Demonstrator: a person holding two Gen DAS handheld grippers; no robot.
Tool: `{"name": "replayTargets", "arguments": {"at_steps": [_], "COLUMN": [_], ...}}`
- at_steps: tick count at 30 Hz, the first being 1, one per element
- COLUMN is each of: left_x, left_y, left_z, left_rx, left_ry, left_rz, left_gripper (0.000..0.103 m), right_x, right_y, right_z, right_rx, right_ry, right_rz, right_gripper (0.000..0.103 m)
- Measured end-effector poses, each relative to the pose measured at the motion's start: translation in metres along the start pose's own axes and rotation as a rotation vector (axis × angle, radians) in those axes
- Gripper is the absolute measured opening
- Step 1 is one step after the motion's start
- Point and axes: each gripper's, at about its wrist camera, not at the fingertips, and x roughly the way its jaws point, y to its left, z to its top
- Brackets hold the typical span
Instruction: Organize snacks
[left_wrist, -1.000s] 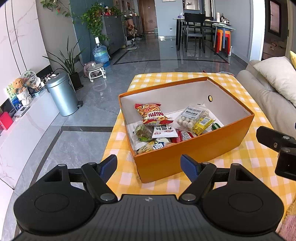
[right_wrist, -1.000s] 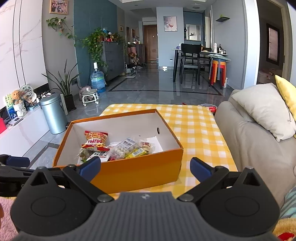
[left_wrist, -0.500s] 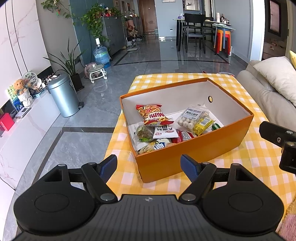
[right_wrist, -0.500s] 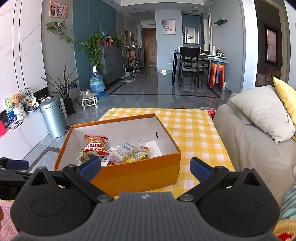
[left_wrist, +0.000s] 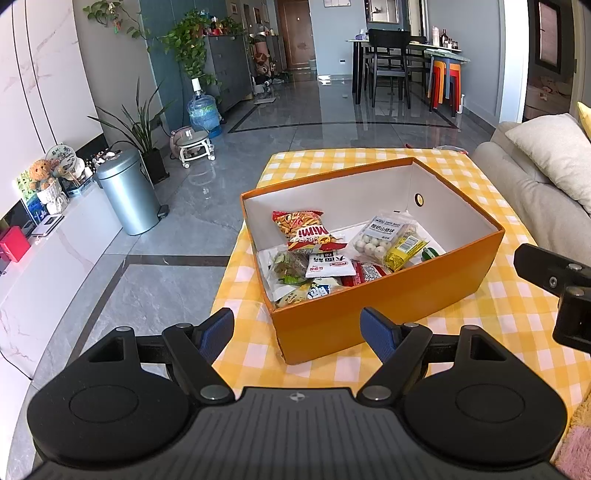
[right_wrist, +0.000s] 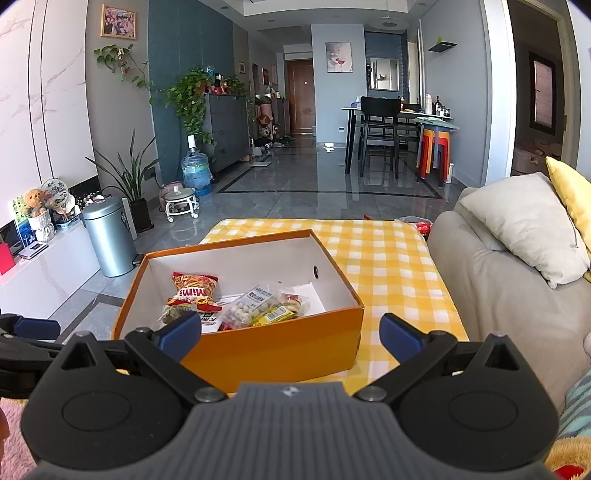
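**Both grippers pull back from the snack box**

Over the last second the left gripper and right gripper have backed away a little, both spread wide and empty. The open orange cardboard box sits on the yellow checked tablecloth. Inside lie about eight snack packets, one of them a red chip bag. No snacks lie outside, so the job looks almost done.

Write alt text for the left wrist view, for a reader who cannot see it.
An open orange cardboard box holding assorted snack packets, including a red Mimi chip bag, sits on a yellow checked tablecloth. The open left gripper hovers empty in front of it, with part of the right gripper at the right edge.
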Motion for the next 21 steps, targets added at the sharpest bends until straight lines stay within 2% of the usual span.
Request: {"name": "replayTargets", "arguments": {"at_steps": [21], "left_x": [-0.0027], "left_y": [0.0008], "left_z": [0.0002], "left_rx": [0.000], "left_ry": [0.004], "left_rz": [0.001], "left_gripper": [0.091], "right_x": [0.0034], "right_y": [-0.0029], "right_z": [0.0005], "right_rx": [0.004], "right_ry": [0.012], "right_rz": [-0.001], "right_gripper": [0.099]}}
